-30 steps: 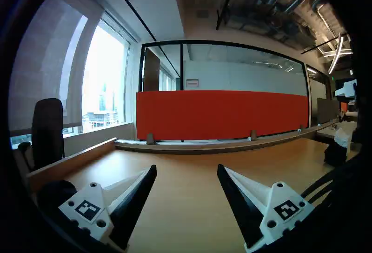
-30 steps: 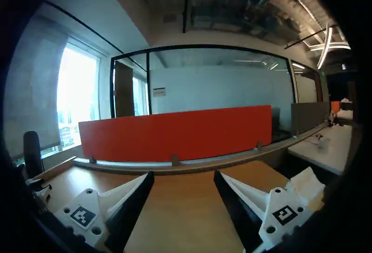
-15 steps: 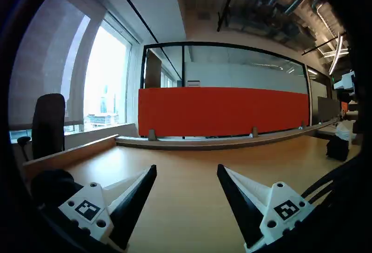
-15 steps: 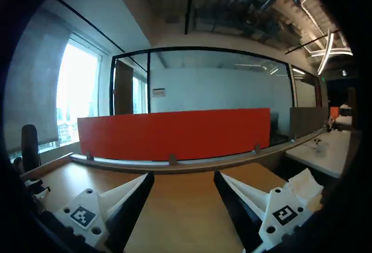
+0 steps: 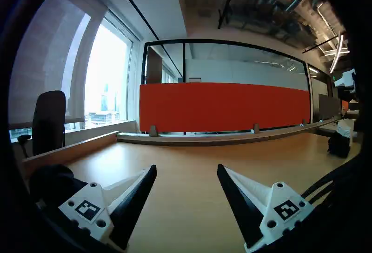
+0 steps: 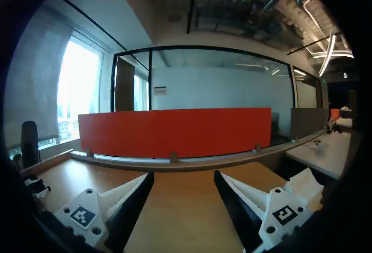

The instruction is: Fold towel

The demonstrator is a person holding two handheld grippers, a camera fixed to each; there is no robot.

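Both grippers hung low over the wooden table (image 5: pixel 195 157), pointing at the long orange partition (image 5: pixel 223 106) along its far edge. The left gripper (image 5: pixel 186 167) had its fingers wide apart, with bare tabletop between them. The right gripper (image 6: pixel 183 173) had its fingers just as wide apart, and they held nothing.

The towel (image 6: pixel 304 185), if the crumpled white cloth was it, lay just beside the right gripper's right-hand finger, at the table's right edge and clear of both fingertips. In the left gripper view, something white sat on a black object (image 5: pixel 338 145) at the table's far right end. I could not tell whether it was the same cloth.

A black chair (image 5: pixel 49 118) stood by the bright window (image 5: pixel 104 90) on the left. A white desk (image 6: pixel 321 153) lay beyond on the right.
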